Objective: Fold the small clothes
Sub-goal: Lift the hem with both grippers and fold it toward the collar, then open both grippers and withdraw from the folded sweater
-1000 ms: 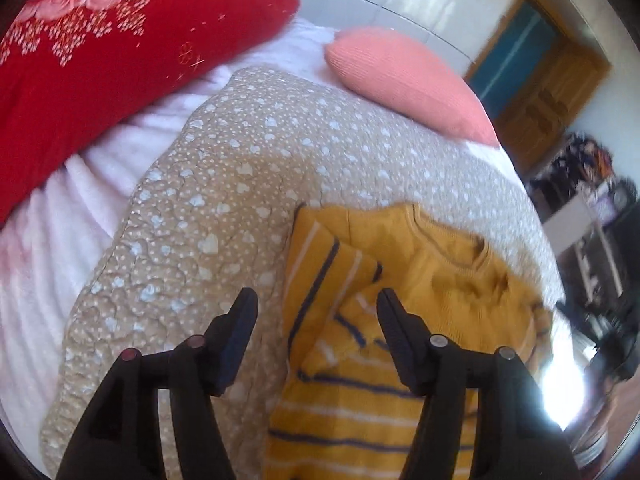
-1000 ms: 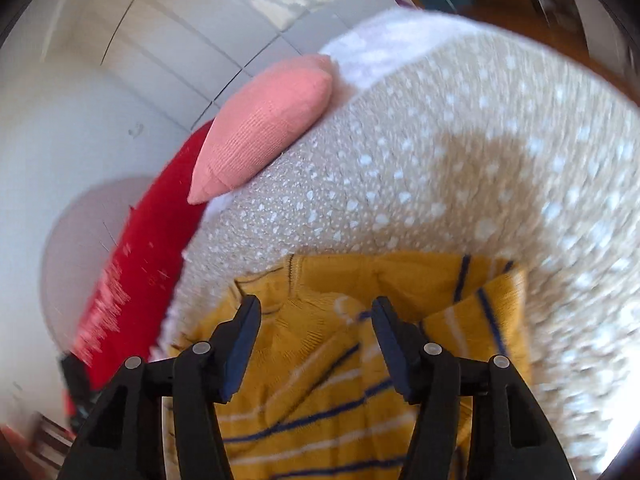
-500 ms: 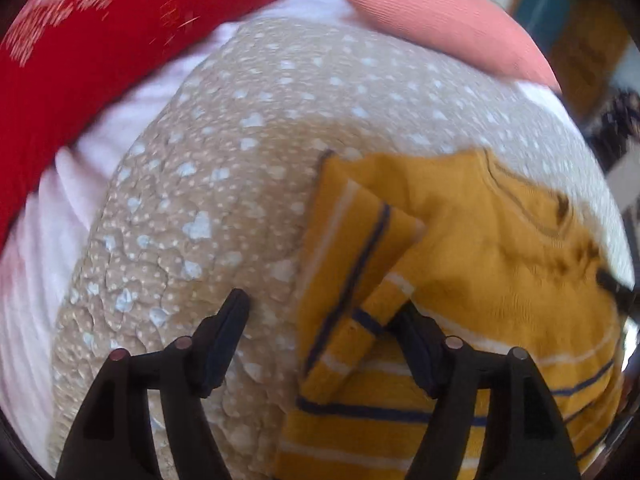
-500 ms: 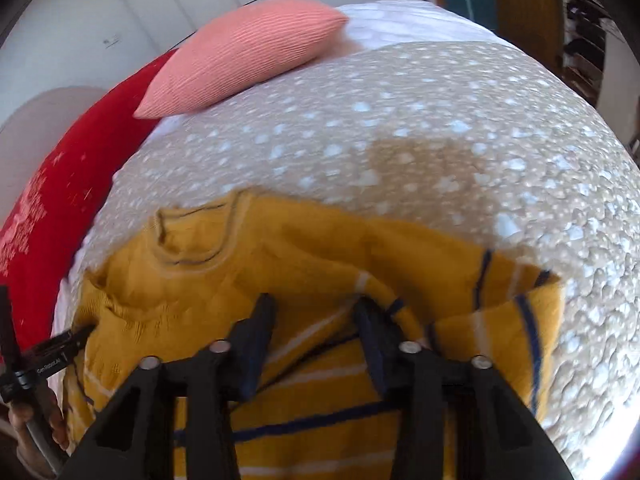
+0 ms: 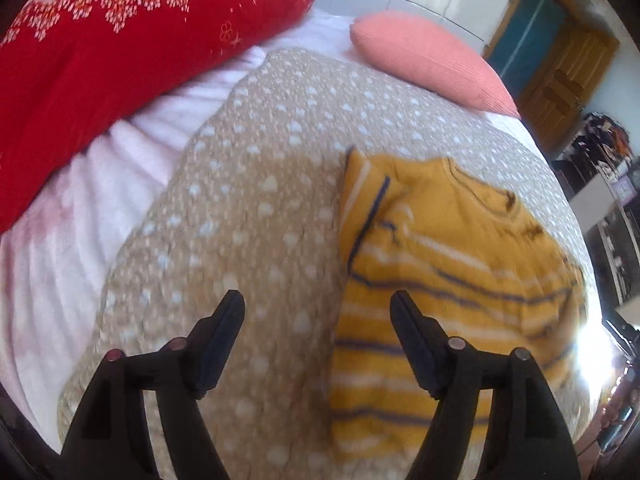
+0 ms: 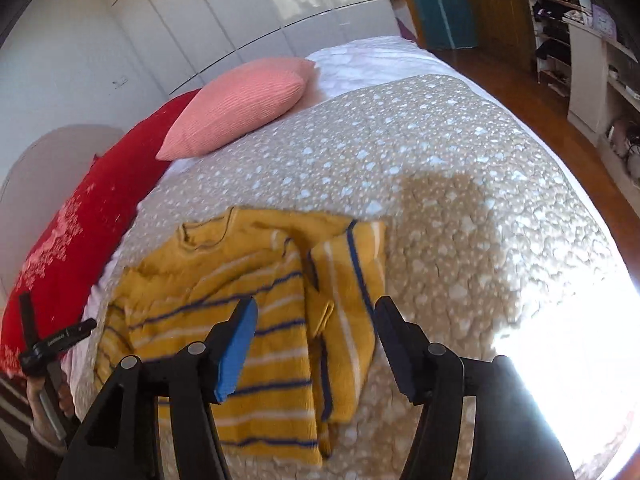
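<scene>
Two grippers hovered with jaws spread wide and empty above a yellow striped sweater [image 6: 248, 316] on the spotted quilt [image 6: 440, 184]. It lay centre-right beyond the left gripper [image 5: 318, 320] and lower-centre beneath the right gripper [image 6: 316, 320].

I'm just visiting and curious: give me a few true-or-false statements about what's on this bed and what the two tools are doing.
1. The yellow striped sweater lies on the beige heart-print quilt. True.
2. The right tool is clamped on the sweater. False: its jaws are wide open, holding nothing.
3. One sleeve is folded in over the sweater's body. True.
4. The pink pillow rests on top of the sweater. False: it sits apart, further up the bed.
5. The left tool is shut. False: it is open above the quilt.
</scene>
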Motion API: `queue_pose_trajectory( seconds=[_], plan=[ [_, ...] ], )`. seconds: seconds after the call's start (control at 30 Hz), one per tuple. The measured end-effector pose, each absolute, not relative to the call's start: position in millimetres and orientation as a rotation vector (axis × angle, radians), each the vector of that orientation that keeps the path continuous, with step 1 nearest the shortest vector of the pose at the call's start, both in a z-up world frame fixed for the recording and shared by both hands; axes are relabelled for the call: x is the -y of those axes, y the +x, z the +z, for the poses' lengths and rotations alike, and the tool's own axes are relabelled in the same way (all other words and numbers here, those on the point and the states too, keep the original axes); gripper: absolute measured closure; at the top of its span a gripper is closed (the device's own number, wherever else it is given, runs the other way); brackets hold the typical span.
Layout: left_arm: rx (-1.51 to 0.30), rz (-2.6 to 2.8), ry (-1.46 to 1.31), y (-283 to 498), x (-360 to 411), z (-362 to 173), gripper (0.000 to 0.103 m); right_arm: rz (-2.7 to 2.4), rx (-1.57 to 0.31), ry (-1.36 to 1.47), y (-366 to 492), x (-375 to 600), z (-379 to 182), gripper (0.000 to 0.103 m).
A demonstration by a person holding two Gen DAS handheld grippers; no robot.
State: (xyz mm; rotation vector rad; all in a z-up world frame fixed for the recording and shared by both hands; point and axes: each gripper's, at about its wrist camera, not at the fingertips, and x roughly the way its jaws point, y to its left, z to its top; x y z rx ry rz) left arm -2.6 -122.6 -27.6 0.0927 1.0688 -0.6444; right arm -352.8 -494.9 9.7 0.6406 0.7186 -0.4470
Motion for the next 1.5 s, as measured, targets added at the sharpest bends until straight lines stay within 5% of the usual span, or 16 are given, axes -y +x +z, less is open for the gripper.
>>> queue_pose_trajectory(
  seconds=[0.17, 0.2, 0.23, 0.27, 0.3, 0.4, 0.43, 0.53, 0.63, 0.7, 0.77, 0.9, 1.17, 1.3, 1.5],
  plan=[
    [-1.155, -0.679, 0.159, -24.9, 120.3, -62.5, 0.025, -0.441, -0.816, 0.62, -347.7, 465.3, -32.7, 0.04],
    [-1.146, -0.667, 0.174, -27.2, 120.8, -65.1, 0.03, -0.43, -0.827, 0.636, -349.5, 461.9, -40.4, 0.061],
    [-1.134, -0.665, 0.199, -28.3, 122.5, -63.0, 0.042, -0.409, -0.829, 0.646, -348.6, 461.3, -44.4, 0.079],
    [-1.136, -0.644, 0.223, -26.6, 122.4, -58.6, 0.084, -0.4, -0.822, 0.648, -350.2, 462.3, -43.3, 0.081],
    [-1.147, -0.63, 0.228, -24.6, 120.6, -56.1, 0.097, -0.388, -0.812, 0.67, -354.8, 467.1, -40.3, 0.087],
    [-1.047, -0.476, 0.31, -18.5, 107.2, -37.6, 0.101, -0.414, -0.808, 0.664, -373.3, 478.9, -27.4, 0.092],
    [-1.018, -0.433, 0.337, -16.4, 102.4, -35.5, 0.102, -0.481, -0.84, 0.601, -377.7, 480.0, -25.1, 0.103],
    [-1.069, -0.442, 0.224, -14.3, 76.5, -35.1, 0.101, -0.648, -0.924, 0.524, -392.2, 491.7, -35.0, 0.103],
    [-1.027, -0.471, 0.19, -36.7, 61.1, -28.5, 0.083, -0.644, -0.861, 0.61, -422.4, 496.4, -33.8, 0.102],
    [-0.99, -0.455, 0.175, -58.1, 54.1, -24.7, 0.047, -0.646, -0.851, 0.58, -429.7, 488.2, -29.2, 0.101],
    [-0.943, -0.445, 0.166, -78.8, 53.4, -21.0, 0.044, -0.641, -0.85, 0.545, -430.7, 474.4, -23.8, 0.097],
    [-0.903, -0.483, 0.122, -138.6, 64.0, -13.6, 0.034, -0.569, -0.82, 0.561, -427.9, 439.6, -19.6, 0.057],
    [-0.775, -0.529, 0.099, -229.3, 66.5, 13.6, 0.022, -0.474, -0.816, 0.439, -417.2, 333.8, -18.4, 0.048],
    [-0.649, -0.527, 0.115, -266.2, 55.4, 34.8, 0.004, -0.462, -0.801, 0.433, -430.2, 301.7, -16.2, 0.042],
    [-0.618, -0.551, 0.091, -273.7, 50.4, 40.1, 0.004, -0.469, -0.836, 0.433, -439.1, 280.4, -27.3, 0.035]
  ],
)
